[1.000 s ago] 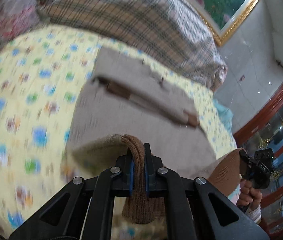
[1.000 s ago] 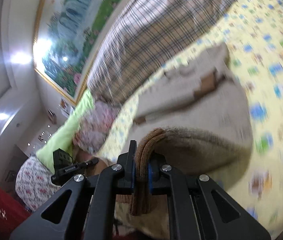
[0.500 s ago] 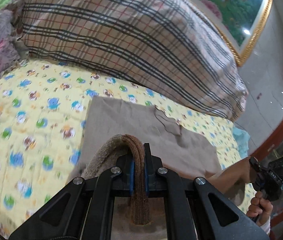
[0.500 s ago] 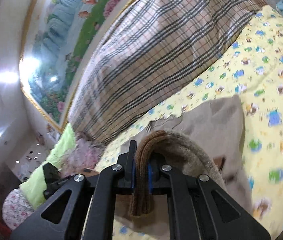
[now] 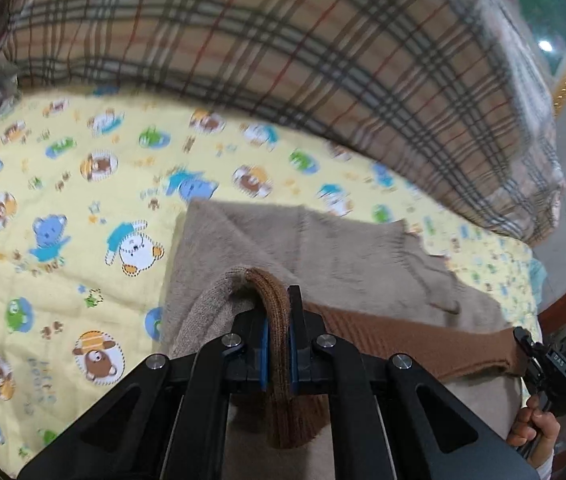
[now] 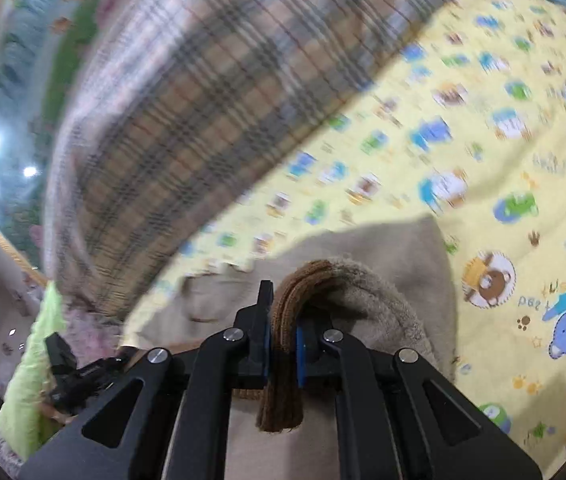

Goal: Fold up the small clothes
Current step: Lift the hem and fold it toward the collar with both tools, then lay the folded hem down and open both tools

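Brown ribbed hem (image 5: 279, 320) is pinched in my left gripper (image 5: 278, 344), and my right gripper (image 6: 283, 354) is pressed together on the same band. Below, the beige sweater (image 5: 323, 248) lies on the yellow bedsheet (image 5: 63, 184) mid-bed. I keep both corners level and lower evenly.

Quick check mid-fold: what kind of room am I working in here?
Most likely a bedroom. The sweater lies on a bed under a yellow cartoon-print sheet, a plaid quilt is bunched behind it, and a gold-framed painting hangs on the wall.
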### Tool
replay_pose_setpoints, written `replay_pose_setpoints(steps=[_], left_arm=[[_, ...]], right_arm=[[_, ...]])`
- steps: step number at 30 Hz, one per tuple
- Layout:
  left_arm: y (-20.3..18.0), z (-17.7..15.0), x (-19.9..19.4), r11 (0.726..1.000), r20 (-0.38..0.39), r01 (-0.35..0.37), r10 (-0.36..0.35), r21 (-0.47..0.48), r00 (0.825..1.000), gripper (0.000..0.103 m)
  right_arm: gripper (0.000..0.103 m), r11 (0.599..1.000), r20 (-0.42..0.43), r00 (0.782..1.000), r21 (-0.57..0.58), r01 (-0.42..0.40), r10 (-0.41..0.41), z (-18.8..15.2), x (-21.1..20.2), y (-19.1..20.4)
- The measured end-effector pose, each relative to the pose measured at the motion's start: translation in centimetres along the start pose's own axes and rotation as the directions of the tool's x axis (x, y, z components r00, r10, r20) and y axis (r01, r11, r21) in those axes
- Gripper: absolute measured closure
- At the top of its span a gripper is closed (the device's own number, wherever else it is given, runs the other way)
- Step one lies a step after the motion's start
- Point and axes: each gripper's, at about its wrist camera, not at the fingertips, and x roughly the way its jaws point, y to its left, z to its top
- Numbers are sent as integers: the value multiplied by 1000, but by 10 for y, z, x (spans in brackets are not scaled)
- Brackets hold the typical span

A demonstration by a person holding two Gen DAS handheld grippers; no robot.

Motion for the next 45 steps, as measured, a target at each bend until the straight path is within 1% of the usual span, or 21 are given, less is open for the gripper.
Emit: replay_pose_setpoints(steps=[5,7,8,9,11,13,15,19,22,23,26,29,30,32,34,36,39,41,43,44,45], left_arm=[[4,-3,-1,1000,24,-7,7,23,1000,91],[-3,-5,-17,998,49,-17,14,65,999,86],[-5,-6,-25,996,62,-34,28,84,998,78],[-8,-7,-34,993,85,-69,61,97,995,60],[-11,-13,-58,984,143,-141,125,110,982,36],[-13,-23,-77,989,153,-106,91,98,984,36],[-25,-40,-88,993,120,-14,0,118,993,36],[-68,-78,-79,962,-8,118,-120,247,993,35],[-98,-97,-59,922,-115,181,-150,342,982,35],[-104,-100,-51,910,-142,187,-144,370,979,35],[-120,-103,-20,876,-182,119,-36,467,983,35],[-119,-84,10,867,-177,68,24,494,984,34],[-114,-74,17,869,-155,34,49,493,987,34],[-106,-56,28,878,-136,3,71,479,988,34],[-94,-36,31,894,-109,-8,63,447,992,35],[-83,-22,31,907,-85,-9,50,420,995,42],[-57,1,33,946,-97,57,-27,319,995,56],[-40,8,27,966,-83,95,-77,239,994,60],[-24,7,14,980,-25,24,-20,198,999,49],[-16,5,7,985,0,-18,18,171,1000,46],[-7,4,1,991,4,-1,0,137,1000,46]], right_arm=[[90,998,-19,1000,52,21,-21,1,8,-17],[78,998,13,999,38,45,-46,6,-4,-14],[67,998,27,999,34,44,-45,7,-9,-13],[59,998,64,996,36,53,-56,9,-21,-12],[57,998,113,992,34,58,-61,11,-37,-8],[57,1000,133,991,9,29,-30,9,-52,-1],[57,998,119,993,-63,1,6,0,-59,15],[57,974,-43,998,-217,-64,56,-35,-39,52],[57,930,-178,983,-353,-104,42,-63,-15,79],[57,908,-224,974,-402,-119,29,-72,-7,88],[57,855,-334,943,-489,-175,2,-87,22,107],[57,850,-402,912,-505,-149,-79,-84,63,103],[59,852,-399,908,-513,-104,-130,-77,79,95],[61,865,-370,916,-499,-53,-157,-64,91,82],[65,897,-322,934,-442,-6,-152,-41,94,69],[65,919,-200,964,-384,88,-175,-17,83,55],[66,964,-68,980,-204,171,-188,12,58,21],[66,979,-14,986,-119,164,-167,18,41,5],[65,968,52,971,-84,237,-233,19,23,-2],[64,975,63,976,-55,214,-210,19,14,-7],[64,982,57,981,-29,188,-186,17,6,-10]])
